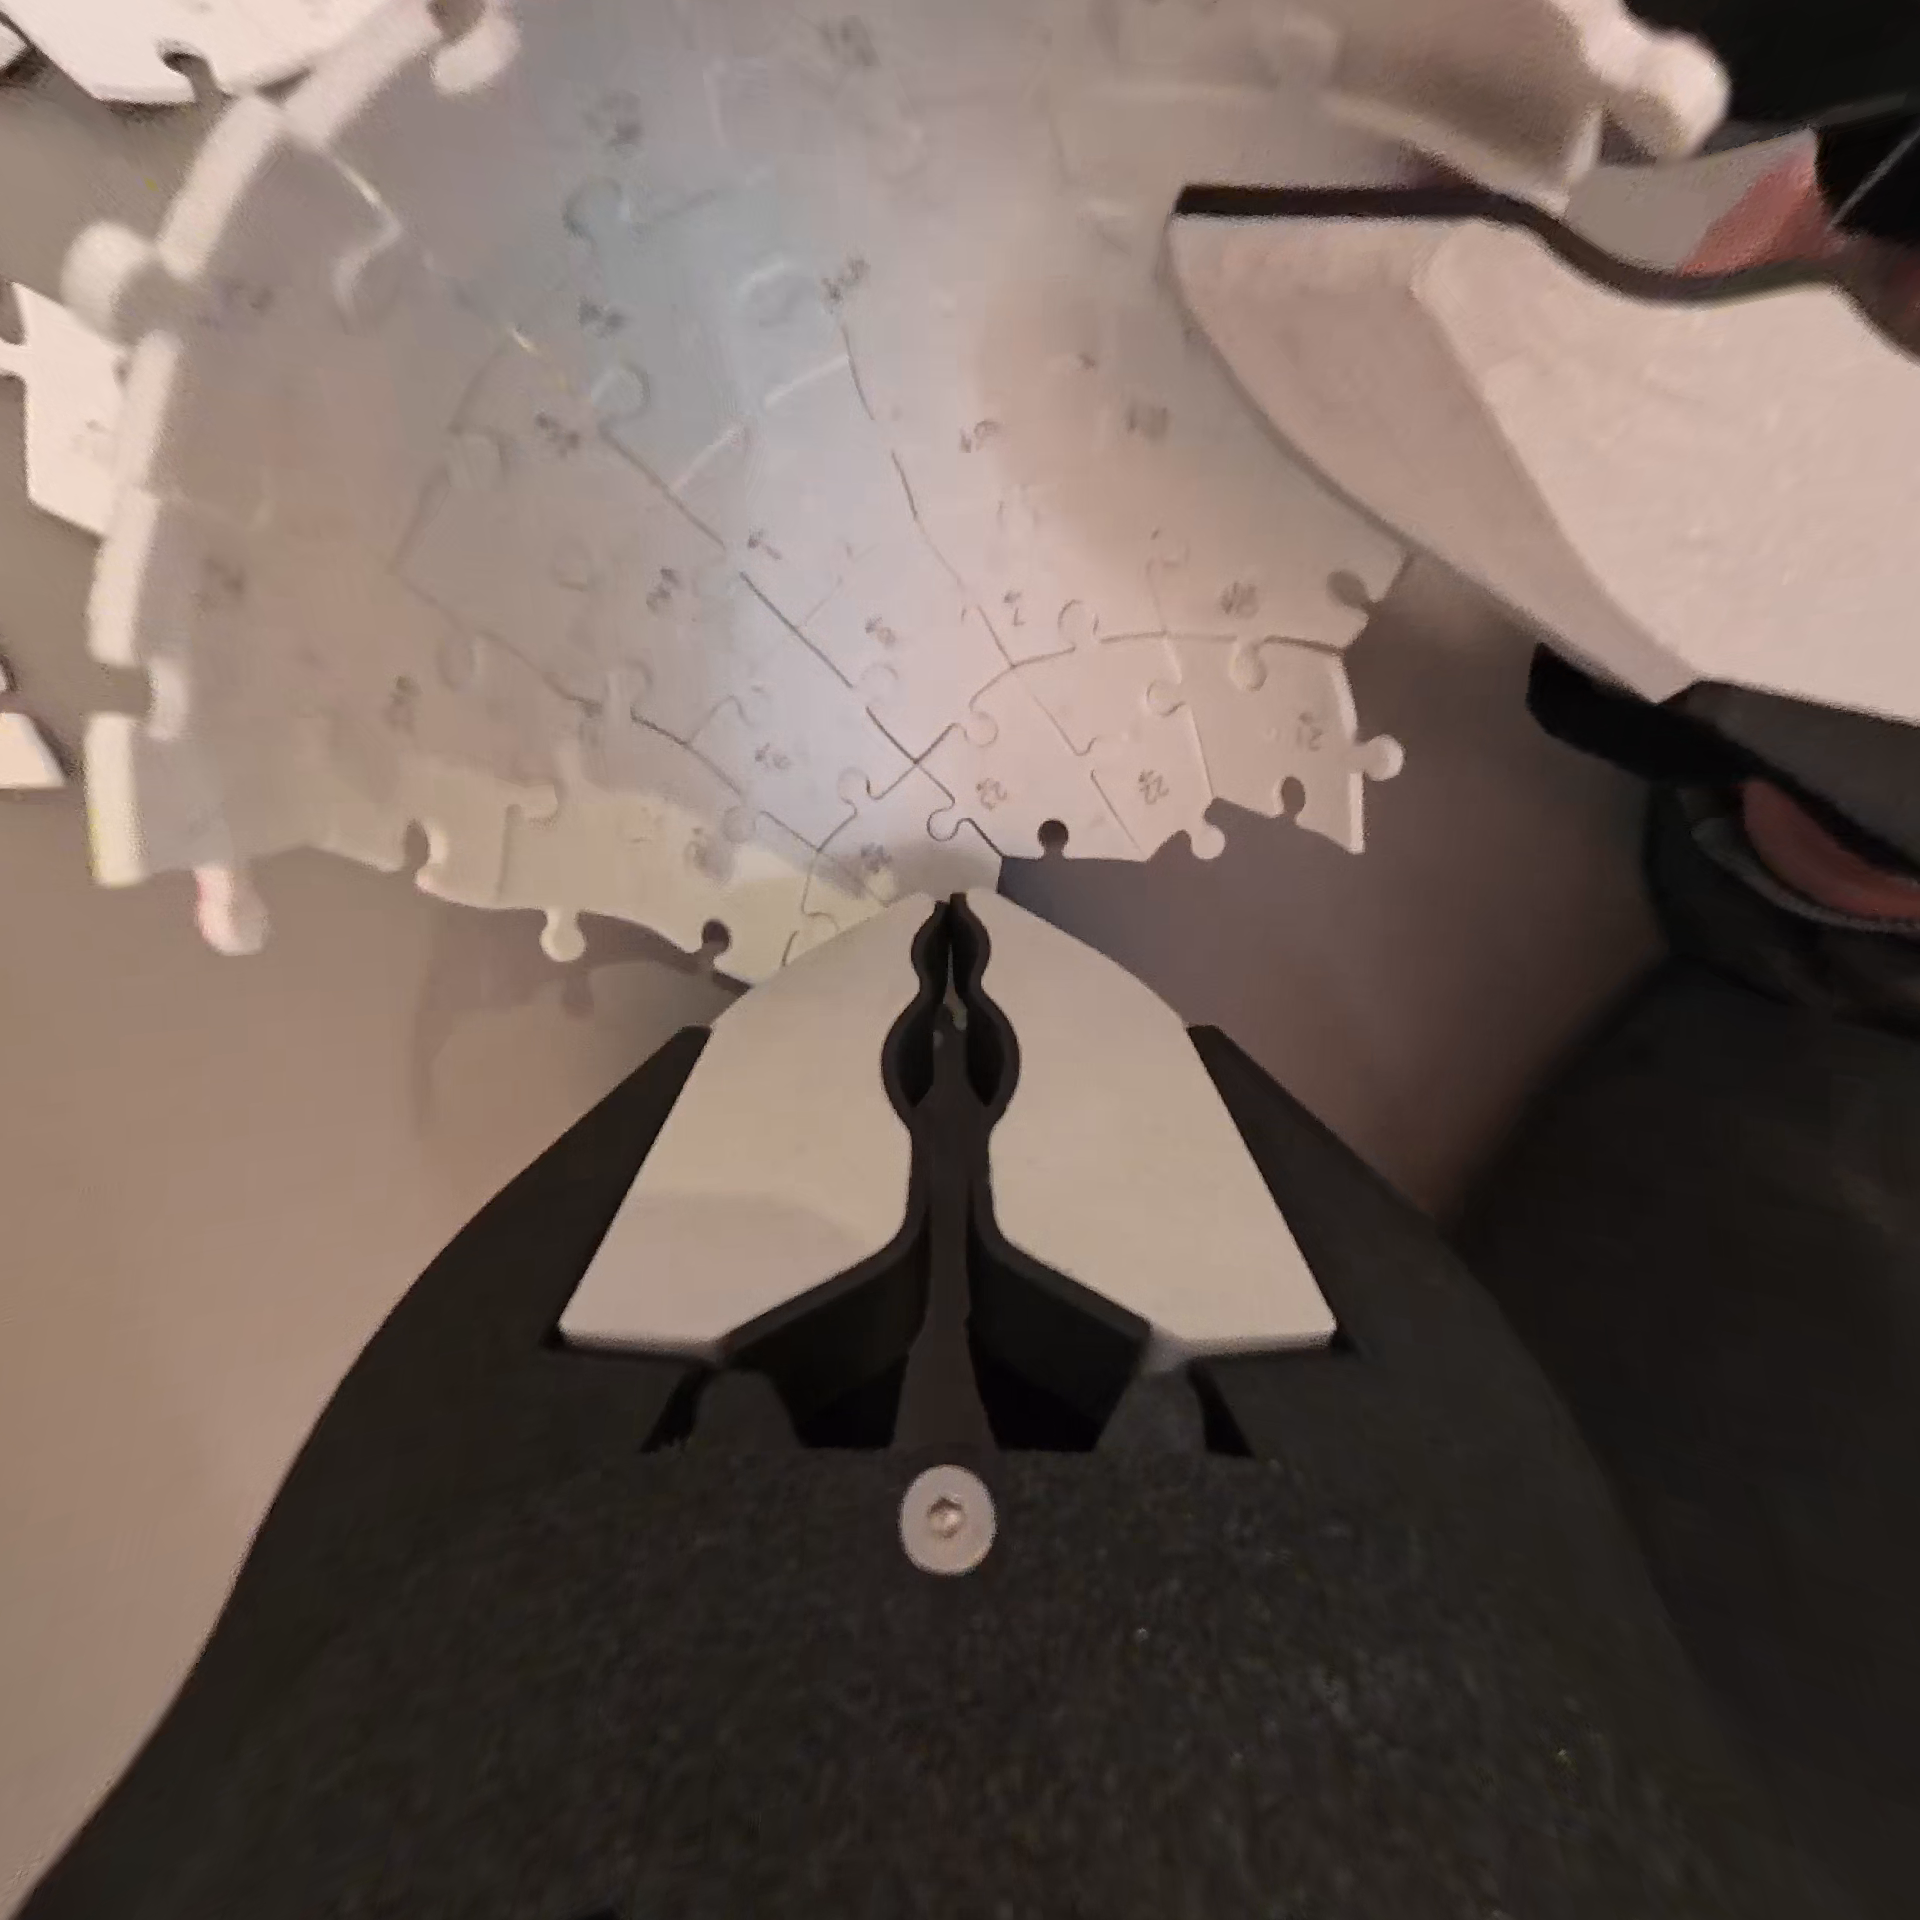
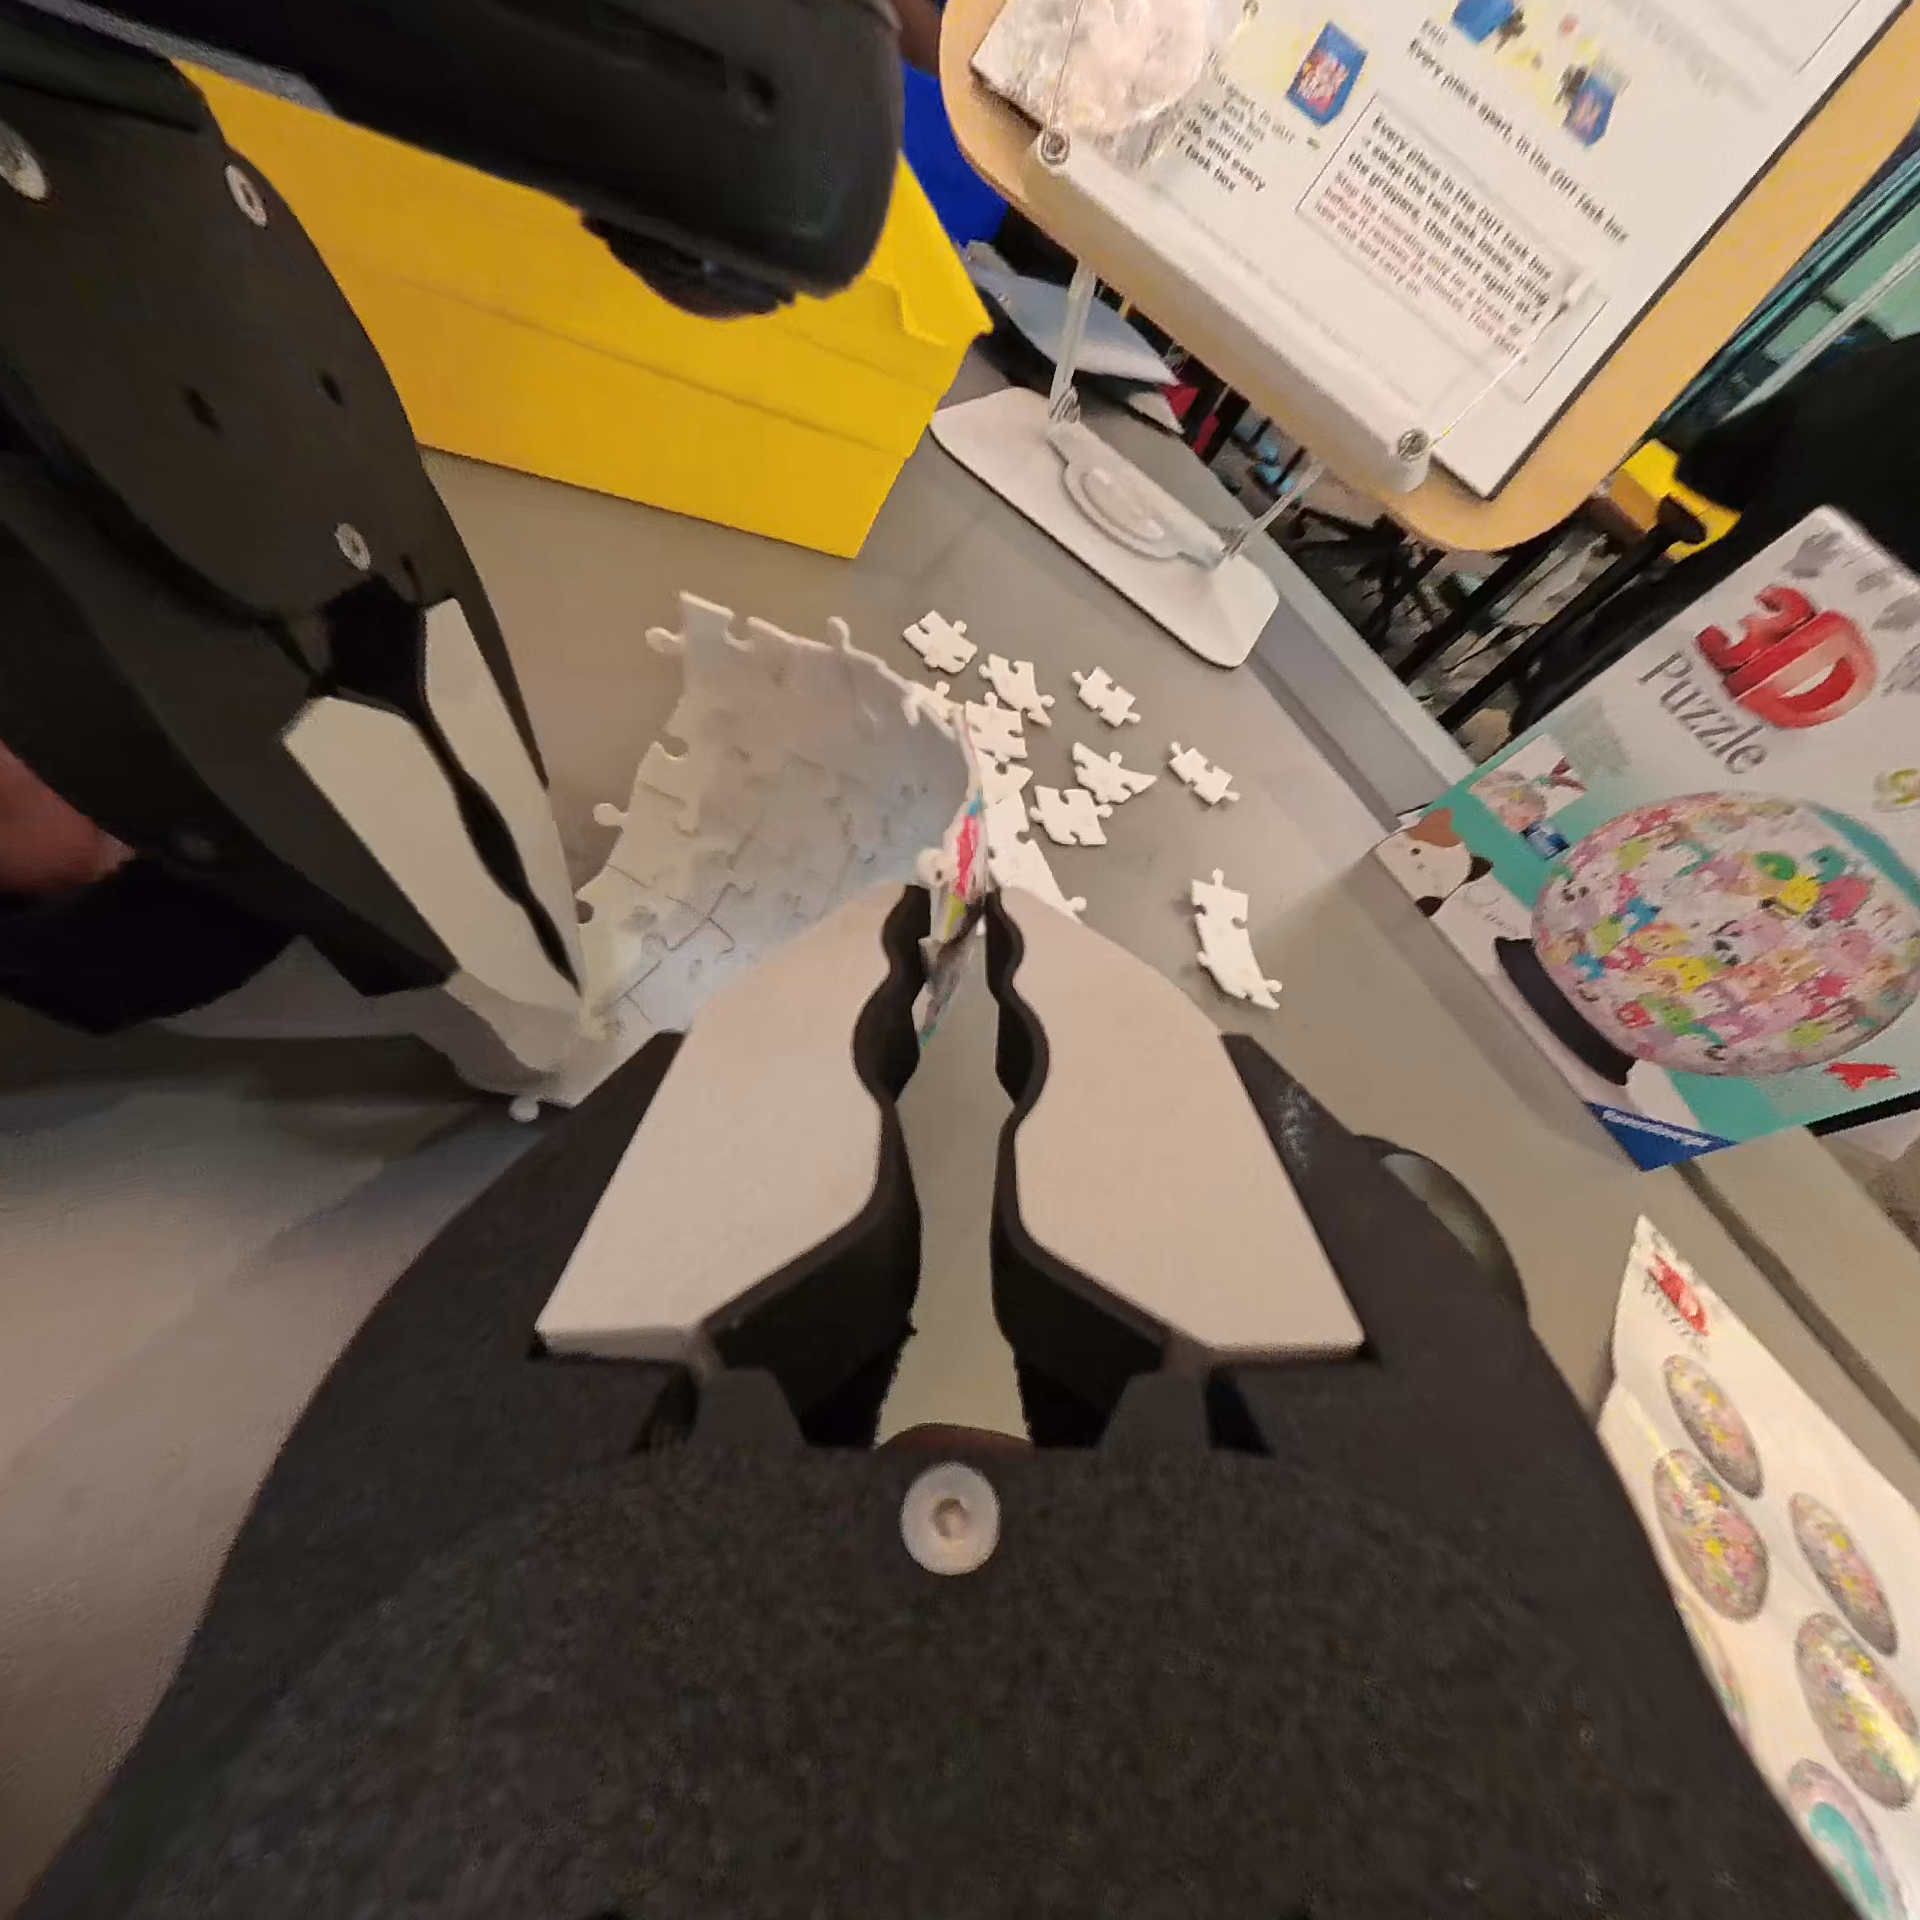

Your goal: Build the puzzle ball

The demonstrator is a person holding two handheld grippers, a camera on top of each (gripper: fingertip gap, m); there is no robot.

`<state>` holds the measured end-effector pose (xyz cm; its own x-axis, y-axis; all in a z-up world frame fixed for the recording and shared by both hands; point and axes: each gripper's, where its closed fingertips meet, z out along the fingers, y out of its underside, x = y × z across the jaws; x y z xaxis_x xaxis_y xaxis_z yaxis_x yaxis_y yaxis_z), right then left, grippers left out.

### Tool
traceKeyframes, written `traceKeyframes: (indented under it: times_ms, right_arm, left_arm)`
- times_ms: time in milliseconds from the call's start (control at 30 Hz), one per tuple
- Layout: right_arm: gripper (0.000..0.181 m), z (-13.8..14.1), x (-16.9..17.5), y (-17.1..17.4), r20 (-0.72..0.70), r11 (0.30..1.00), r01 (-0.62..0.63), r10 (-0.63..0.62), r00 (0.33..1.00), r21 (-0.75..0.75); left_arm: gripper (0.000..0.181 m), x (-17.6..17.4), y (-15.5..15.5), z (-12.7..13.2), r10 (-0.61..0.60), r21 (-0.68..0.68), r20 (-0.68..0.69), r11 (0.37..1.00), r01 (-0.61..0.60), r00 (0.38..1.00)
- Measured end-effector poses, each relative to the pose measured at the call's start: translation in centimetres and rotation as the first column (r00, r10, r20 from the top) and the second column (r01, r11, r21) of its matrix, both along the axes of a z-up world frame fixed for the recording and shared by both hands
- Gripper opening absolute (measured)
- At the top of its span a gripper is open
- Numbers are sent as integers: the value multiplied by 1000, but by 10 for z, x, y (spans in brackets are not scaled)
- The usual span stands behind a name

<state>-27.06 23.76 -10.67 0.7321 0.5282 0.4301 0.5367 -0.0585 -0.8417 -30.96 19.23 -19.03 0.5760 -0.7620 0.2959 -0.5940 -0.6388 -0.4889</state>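
Observation:
A partly built puzzle ball shell (image 1: 779, 520) of joined white pieces, with its inner side facing me, fills the left wrist view. My left gripper (image 1: 951, 909) is shut on the shell's lower edge. The shell (image 2: 769, 810) stands tilted over the table in the right wrist view. Its printed outer side shows only as a coloured rim. My right gripper (image 2: 954, 914) is shut on that rim. The left gripper (image 2: 566, 997) holds the shell's near left edge. A white finger (image 1: 1558, 416) of the right gripper reaches over the shell from the upper right.
Several loose white pieces (image 2: 1081, 748) and a short joined strip (image 2: 1231, 940) lie on the grey table (image 2: 675, 561) behind the shell. A yellow box (image 2: 644, 395) stands at the back. A sign stand (image 2: 1143, 520), the puzzle box (image 2: 1714, 883) and a leaflet (image 2: 1766, 1558) are to the right. My right fingertips sit around 10 centimeters from my left ones.

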Motion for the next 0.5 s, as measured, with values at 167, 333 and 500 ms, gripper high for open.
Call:
traceKeyframes:
  times_ms: [167, 333, 500]
  right_arm:
    - [10, 0, -1, -1, 7, 1000, -10, 10, 1000, 23]
    - [9, -1, 1, -1, 6, 1000, -4, 4, 1000, 24]
    - [8, 0, 2, 0, 13, 999, 3, -4, 1000, 33]
  left_arm:
    - [0, 3, 4, -1, 33, 22, -14, 999, -32, 999]
    - [0, 2, 6, -2, 54, 60, -41, 997, -52, 998]
    - [0, 5, 8, -2, 47, 110, -62, 993, -40, 997]
